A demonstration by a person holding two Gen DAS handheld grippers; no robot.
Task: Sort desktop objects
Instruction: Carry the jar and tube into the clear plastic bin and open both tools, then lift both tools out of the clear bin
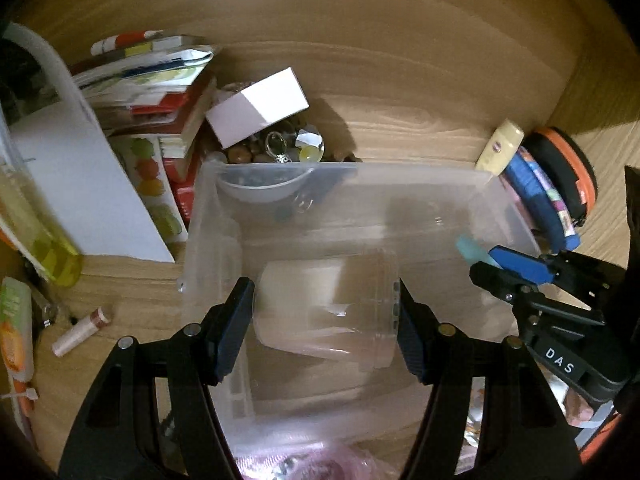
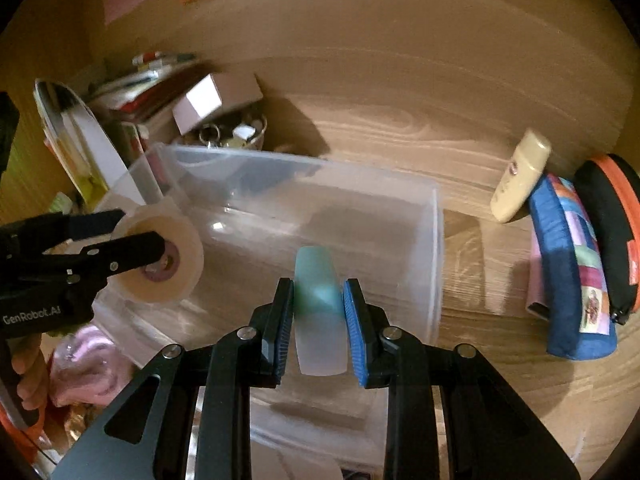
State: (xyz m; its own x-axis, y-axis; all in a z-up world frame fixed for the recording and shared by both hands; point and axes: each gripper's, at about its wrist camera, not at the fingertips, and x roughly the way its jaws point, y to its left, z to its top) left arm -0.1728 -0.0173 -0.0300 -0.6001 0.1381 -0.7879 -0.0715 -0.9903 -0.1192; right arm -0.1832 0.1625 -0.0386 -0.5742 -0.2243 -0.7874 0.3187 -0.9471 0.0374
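Note:
A clear plastic bin stands on the wooden desk; it also shows in the right wrist view. My left gripper is shut on a roll of clear tape and holds it over the bin. From the right wrist view the tape roll sits between the left gripper's black fingers. My right gripper is shut on a pale green translucent tube above the bin. In the left wrist view the right gripper holds it over the bin's right rim.
A stack of books, a white box over a bowl of trinkets lie behind the bin. A cream tube, blue pouch and black-orange case lie right. A small tube lies left.

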